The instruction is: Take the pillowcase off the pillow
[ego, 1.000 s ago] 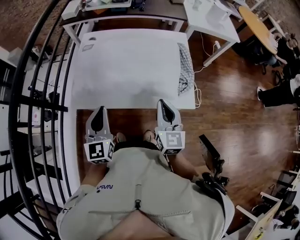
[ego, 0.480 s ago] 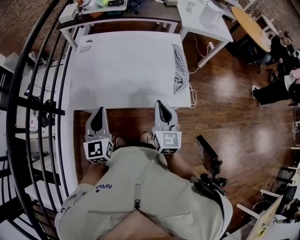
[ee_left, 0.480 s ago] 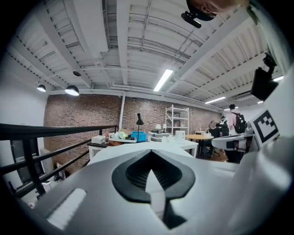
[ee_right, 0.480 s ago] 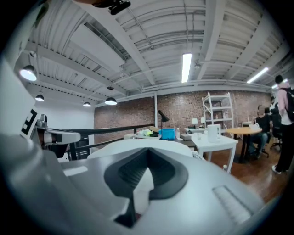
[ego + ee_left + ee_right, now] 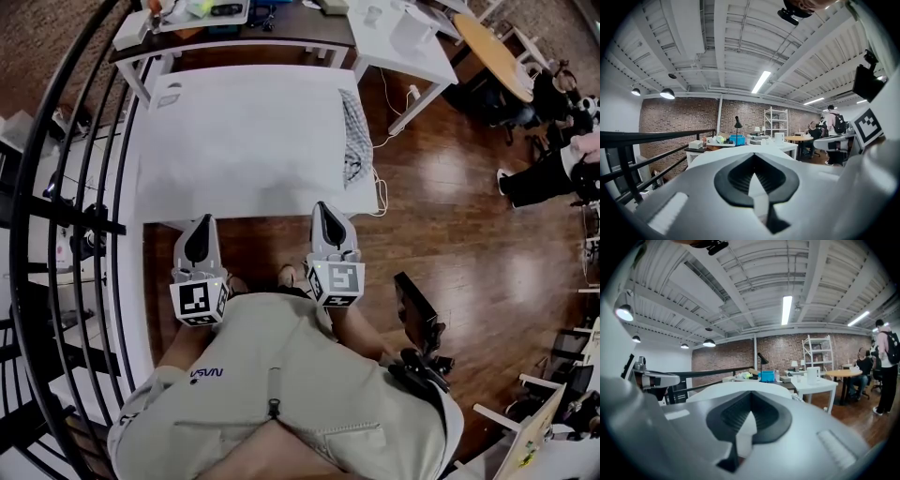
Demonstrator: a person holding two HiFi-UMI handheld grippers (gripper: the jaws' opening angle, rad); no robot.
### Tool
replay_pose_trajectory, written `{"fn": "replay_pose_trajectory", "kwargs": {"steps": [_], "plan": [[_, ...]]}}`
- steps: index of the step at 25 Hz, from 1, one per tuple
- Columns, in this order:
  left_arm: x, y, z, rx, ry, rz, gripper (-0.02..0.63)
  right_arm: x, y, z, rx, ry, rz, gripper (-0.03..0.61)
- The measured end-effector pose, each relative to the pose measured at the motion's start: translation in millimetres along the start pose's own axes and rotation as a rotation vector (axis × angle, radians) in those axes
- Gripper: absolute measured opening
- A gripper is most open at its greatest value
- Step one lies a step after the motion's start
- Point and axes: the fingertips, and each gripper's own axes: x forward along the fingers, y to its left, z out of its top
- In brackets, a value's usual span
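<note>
**A:** Where is the task's thing shown?

**B:** A checked cloth [image 5: 353, 136], judged to be the pillowcase, is draped along the right edge of the tabletop [image 5: 244, 131]. Its long axis runs away from the person. Whether it is filled cannot be told.

**A:** And the grippers?

**B:** The left hand-held gripper [image 5: 201, 225] and the right hand-held gripper [image 5: 323, 211] are held side by side at the near edge, jaws together, nothing between them. The right one is nearer, with the cloth ahead and to its right.
</note>
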Motion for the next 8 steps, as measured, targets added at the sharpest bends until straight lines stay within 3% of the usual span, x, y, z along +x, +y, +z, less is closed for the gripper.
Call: {"fn": "replay_pose_trajectory", "kwargs": {"steps": [8], "plan": [[1.8,-7.3,0.9,0.017,0.009,-0.013,0.005,-0.7,-2.0,0.5,-0.001,0.002,0.004,0.0]]}}
